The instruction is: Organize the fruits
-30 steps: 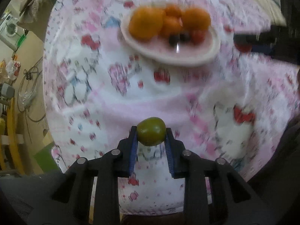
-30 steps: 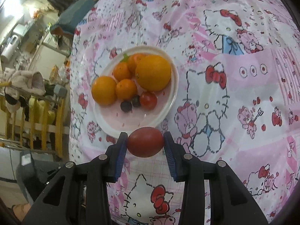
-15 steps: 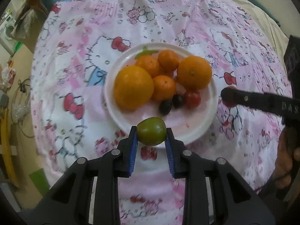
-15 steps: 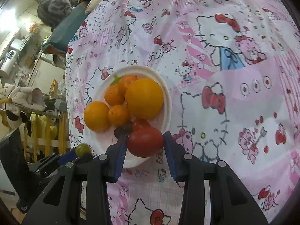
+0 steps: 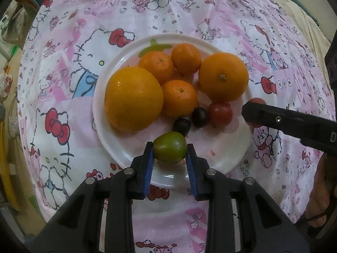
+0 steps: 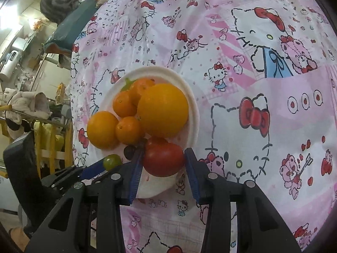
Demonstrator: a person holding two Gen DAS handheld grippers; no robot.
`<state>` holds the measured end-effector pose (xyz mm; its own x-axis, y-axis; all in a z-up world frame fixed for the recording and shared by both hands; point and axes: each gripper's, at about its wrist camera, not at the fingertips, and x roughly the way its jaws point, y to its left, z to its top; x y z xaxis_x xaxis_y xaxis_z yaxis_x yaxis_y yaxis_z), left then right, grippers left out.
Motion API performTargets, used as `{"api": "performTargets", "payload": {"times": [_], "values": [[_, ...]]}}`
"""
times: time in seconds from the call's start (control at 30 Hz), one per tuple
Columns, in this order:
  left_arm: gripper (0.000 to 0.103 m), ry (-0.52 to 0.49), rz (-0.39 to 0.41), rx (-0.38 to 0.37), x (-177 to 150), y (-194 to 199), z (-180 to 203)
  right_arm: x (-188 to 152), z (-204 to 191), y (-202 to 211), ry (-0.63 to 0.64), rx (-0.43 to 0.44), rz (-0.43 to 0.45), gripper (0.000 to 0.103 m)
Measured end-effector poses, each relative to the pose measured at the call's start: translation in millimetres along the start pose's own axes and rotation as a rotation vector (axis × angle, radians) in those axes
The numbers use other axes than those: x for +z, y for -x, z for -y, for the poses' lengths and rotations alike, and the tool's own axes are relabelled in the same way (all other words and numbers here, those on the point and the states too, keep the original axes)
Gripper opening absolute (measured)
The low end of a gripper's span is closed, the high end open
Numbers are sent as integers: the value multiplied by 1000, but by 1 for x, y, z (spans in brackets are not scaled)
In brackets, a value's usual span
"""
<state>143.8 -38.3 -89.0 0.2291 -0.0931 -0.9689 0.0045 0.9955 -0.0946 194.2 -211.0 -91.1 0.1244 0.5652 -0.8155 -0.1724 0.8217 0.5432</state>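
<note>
A white plate point(image 5: 109, 139) on the pink cartoon-print cloth holds two big oranges point(image 5: 133, 99), three small mandarins point(image 5: 179, 98), two dark grapes point(image 5: 182, 125) and a small red tomato point(image 5: 220, 113). My left gripper point(image 5: 169, 150) is shut on a green fruit point(image 5: 169, 150) and holds it over the plate's near rim. My right gripper point(image 6: 163, 159) is shut on a red tomato point(image 6: 163, 159) over the plate's point(image 6: 193, 109) near edge. The right gripper's finger point(image 5: 284, 122) enters the left wrist view from the right. The left gripper with the green fruit point(image 6: 111, 161) shows at the left of the right wrist view.
The cloth point(image 5: 63, 84) covers the whole table around the plate. Beyond its edge in the right wrist view are a yellow rack point(image 6: 52, 139), hanging clothes point(image 6: 27, 105) and a grey bundle point(image 6: 56, 2). A person's foot in a sandal point(image 5: 320, 200) shows at the lower right.
Both grippers have moved in towards the plate with their fruits still held. The green fruit and the red tomato now hang over the plate's edges.
</note>
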Motion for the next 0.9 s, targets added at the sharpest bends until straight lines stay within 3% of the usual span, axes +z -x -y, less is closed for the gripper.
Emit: {"api": "performTargets", "payload": {"times": [0.07, 0.13, 0.2, 0.4, 0.63, 0.8, 0.9], "values": [[34, 8, -13, -3, 0, -3, -1, 0, -1, 1, 4, 3, 0, 45], [57, 8, -1, -24, 0, -1, 0, 0, -1, 4, 1, 0, 9, 57], [69, -3, 17, -24, -1, 3, 2, 1, -3, 8, 12, 9, 19, 59], [70, -33, 54, -7, -16, 28, 1, 0, -9, 32, 45, 4, 87, 67], [70, -9, 170, 94, -30, 70, -11, -13, -28, 66, 109, -13, 189, 86], [70, 17, 221, 77, -38, 93, -14, -31, -44, 83, 165, -40, 236, 89], [70, -2, 235, 51, -44, 104, -11, -44, -42, 95, 124, 25, 261, 89]]}}
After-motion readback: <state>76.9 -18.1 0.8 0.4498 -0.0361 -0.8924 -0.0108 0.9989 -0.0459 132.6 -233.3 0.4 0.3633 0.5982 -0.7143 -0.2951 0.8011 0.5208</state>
